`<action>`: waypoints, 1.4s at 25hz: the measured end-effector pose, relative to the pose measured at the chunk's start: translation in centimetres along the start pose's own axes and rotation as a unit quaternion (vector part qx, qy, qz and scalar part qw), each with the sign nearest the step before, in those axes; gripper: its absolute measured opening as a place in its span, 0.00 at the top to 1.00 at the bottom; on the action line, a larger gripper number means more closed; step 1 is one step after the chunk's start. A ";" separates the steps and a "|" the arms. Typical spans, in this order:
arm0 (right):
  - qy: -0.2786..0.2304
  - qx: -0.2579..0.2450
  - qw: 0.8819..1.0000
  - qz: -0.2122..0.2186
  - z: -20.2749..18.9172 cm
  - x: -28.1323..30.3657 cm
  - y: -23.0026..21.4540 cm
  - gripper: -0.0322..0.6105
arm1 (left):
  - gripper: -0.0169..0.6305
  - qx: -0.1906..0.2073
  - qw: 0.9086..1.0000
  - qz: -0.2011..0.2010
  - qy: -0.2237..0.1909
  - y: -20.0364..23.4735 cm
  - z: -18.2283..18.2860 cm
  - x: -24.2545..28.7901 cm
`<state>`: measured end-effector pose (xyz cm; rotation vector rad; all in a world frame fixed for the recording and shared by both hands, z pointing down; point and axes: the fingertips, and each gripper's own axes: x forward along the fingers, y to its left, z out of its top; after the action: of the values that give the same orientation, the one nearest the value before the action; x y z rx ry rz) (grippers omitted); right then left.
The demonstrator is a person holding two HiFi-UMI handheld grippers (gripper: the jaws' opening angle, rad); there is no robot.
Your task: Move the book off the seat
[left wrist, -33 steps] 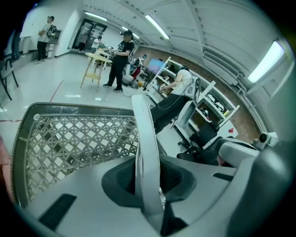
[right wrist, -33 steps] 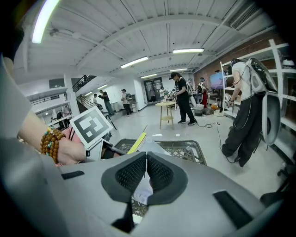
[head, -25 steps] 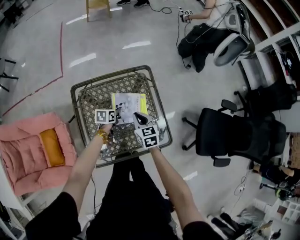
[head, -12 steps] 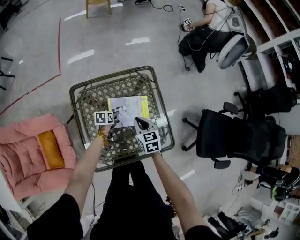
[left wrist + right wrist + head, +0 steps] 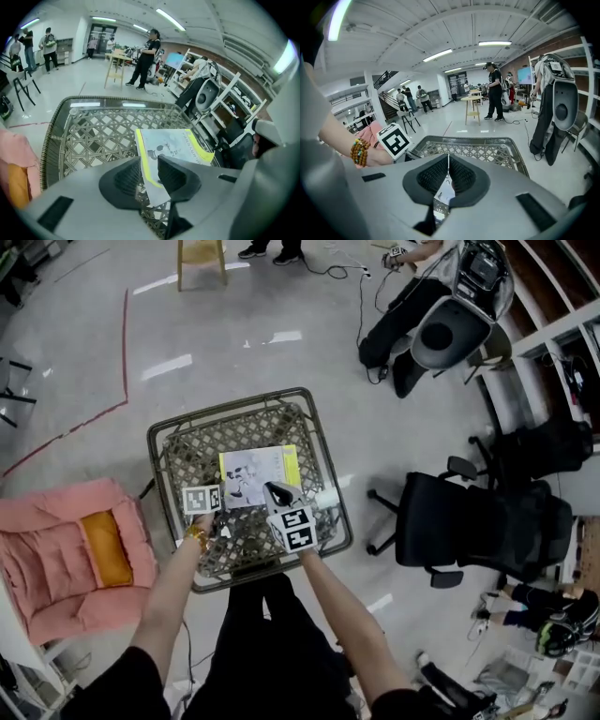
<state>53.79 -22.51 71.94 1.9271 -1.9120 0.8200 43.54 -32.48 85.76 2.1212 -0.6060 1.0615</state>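
Observation:
A white book point(image 5: 258, 470) with a yellow edge lies on the woven seat point(image 5: 197, 442) of a metal-framed chair. My left gripper point(image 5: 223, 491) is at the book's near left corner. In the left gripper view the yellow edge of the book point(image 5: 176, 145) runs between the jaws of the left gripper point(image 5: 149, 164). Those jaws have just been closing, but a gap still shows beside the corner. My right gripper point(image 5: 275, 491) is at the book's near right edge. In the right gripper view the right gripper point(image 5: 448, 171) is shut on a thin edge of the book point(image 5: 444, 193).
A pink cushion point(image 5: 66, 559) with an orange pad lies on the floor to the left. A black office chair point(image 5: 478, 517) stands to the right. A seated person point(image 5: 403, 306) and a wooden stool point(image 5: 202, 254) are farther off. The seat's metal rim point(image 5: 155, 460) surrounds the weave.
My left gripper has drawn back toward me and lower, to the book's near left corner. The book lies squarer to the seat. The right gripper keeps its hold on the near edge.

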 end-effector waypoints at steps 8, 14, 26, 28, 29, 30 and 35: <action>-0.018 -0.022 0.999 0.026 2.5 1.1 2.2 0.93 | 0.82 0.028 0.996 -0.006 -0.086 -2.1 1.8 -6.4; -0.046 -0.034 0.997 0.061 5.2 -0.7 5.3 0.93 | 0.86 0.075 0.981 -0.001 -0.177 -5.3 3.9 -13.4; -0.123 -0.073 0.982 0.123 7.7 -8.4 12.5 0.93 | 0.94 0.135 0.947 0.017 -0.291 -11.7 0.7 -25.9; -0.134 -0.079 0.979 0.135 7.5 -10.2 13.8 0.93 | 0.94 0.136 0.941 0.024 -0.308 -12.6 -0.7 -27.8; -0.138 -0.084 0.977 0.141 7.4 -11.0 14.4 0.93 | 0.94 0.137 0.938 0.028 -0.319 -12.9 -1.2 -28.9; -0.142 -0.088 0.975 0.148 7.4 -11.7 15.1 0.93 | 0.94 0.138 0.933 0.032 -0.330 -13.3 -1.7 -30.0; -0.158 -0.112 0.966 0.170 7.0 -14.8 18.9 0.93 | 0.94 0.169 0.905 0.051 -0.387 -14.7 -4.0 -35.6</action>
<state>37.23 -15.88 54.31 1.6972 -2.4521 0.3639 31.27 -16.12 52.87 2.8512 -0.9534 0.3333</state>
